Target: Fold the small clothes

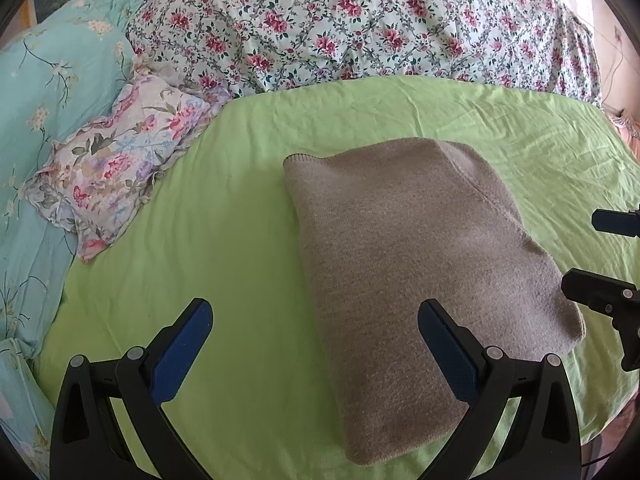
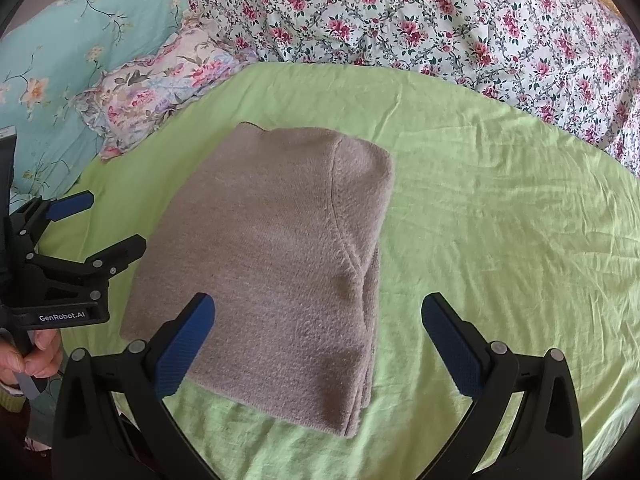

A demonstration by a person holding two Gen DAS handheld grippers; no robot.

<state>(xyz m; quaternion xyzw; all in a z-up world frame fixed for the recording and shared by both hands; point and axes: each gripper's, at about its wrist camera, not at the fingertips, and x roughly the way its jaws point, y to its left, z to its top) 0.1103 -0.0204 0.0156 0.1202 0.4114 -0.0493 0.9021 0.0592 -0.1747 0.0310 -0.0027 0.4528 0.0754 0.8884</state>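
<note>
A grey-brown knit sweater (image 1: 416, 276) lies folded into a neat rectangle on the green sheet (image 1: 224, 240), also shown as the sweater (image 2: 276, 256) in the right wrist view. My left gripper (image 1: 316, 316) hovers open above its near left edge, nothing between the fingers. My right gripper (image 2: 318, 312) stands open over the sweater's near right part, holding nothing. The right gripper's fingers (image 1: 600, 292) reach in at the right edge of the left wrist view. The left gripper (image 2: 108, 232) shows at the left of the right wrist view, held by a hand (image 2: 36, 356).
A floral frilled pillow (image 1: 116, 168) lies left of the sweater, beside a turquoise flowered cover (image 1: 44, 92). A rose-patterned quilt (image 1: 360, 24) is bunched along the back. Bare green sheet (image 2: 500, 208) stretches to the sweater's right.
</note>
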